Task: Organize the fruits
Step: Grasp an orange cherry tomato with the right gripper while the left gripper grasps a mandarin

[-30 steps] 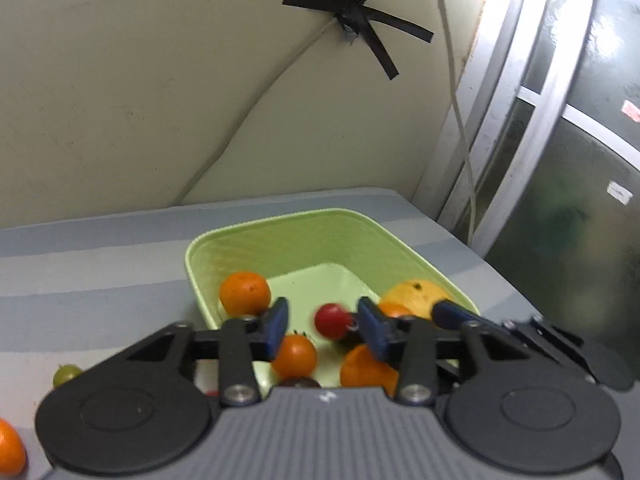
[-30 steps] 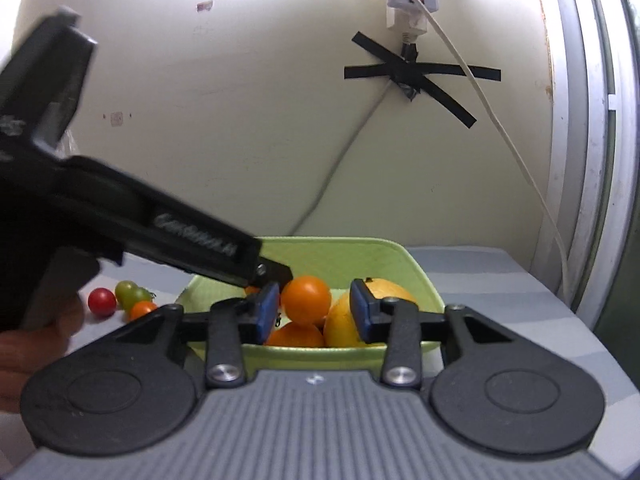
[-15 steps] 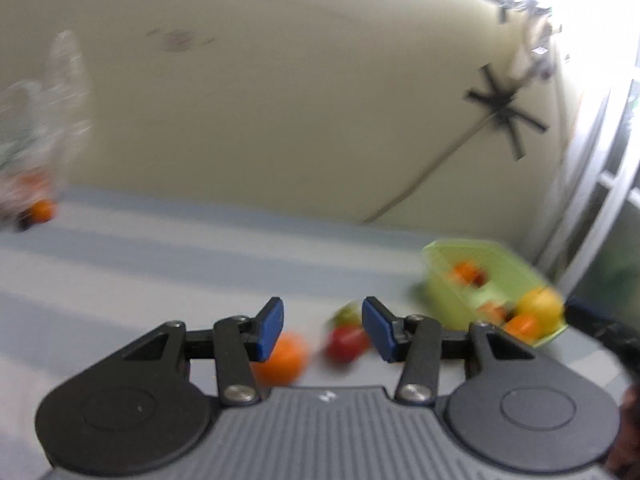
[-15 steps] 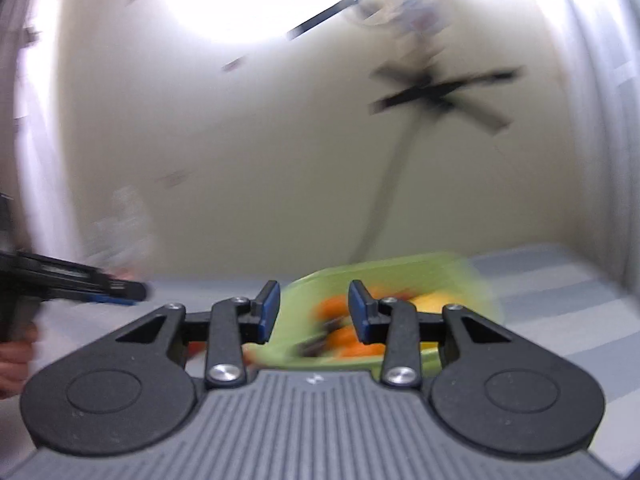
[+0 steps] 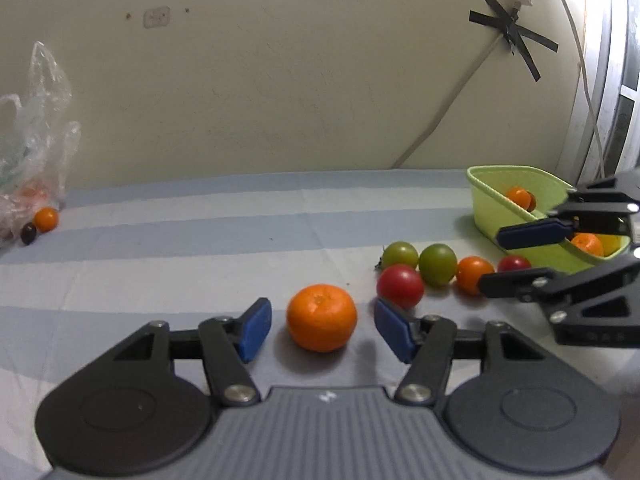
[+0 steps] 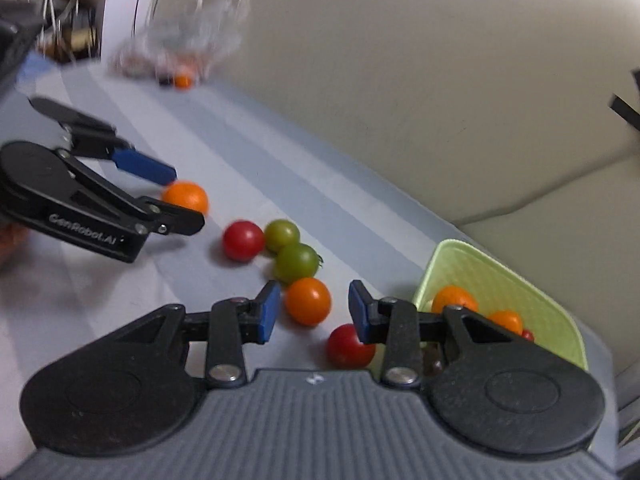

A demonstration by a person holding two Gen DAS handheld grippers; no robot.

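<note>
The left gripper (image 5: 322,330), earlier above the light green plastic basket (image 5: 490,204), is now spread around a round orange mandarin (image 5: 321,317), its jaws just widened; bare striped cloth (image 5: 180,264) lies leftward. The right gripper (image 6: 312,312) is parted, nothing pinched.

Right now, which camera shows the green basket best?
The right wrist view: the basket sits close, with its textured inside and several fruits visible, though the right gripper covers its near corner. In the left wrist view the basket is small at the far right edge, half hidden behind that gripper.
</note>
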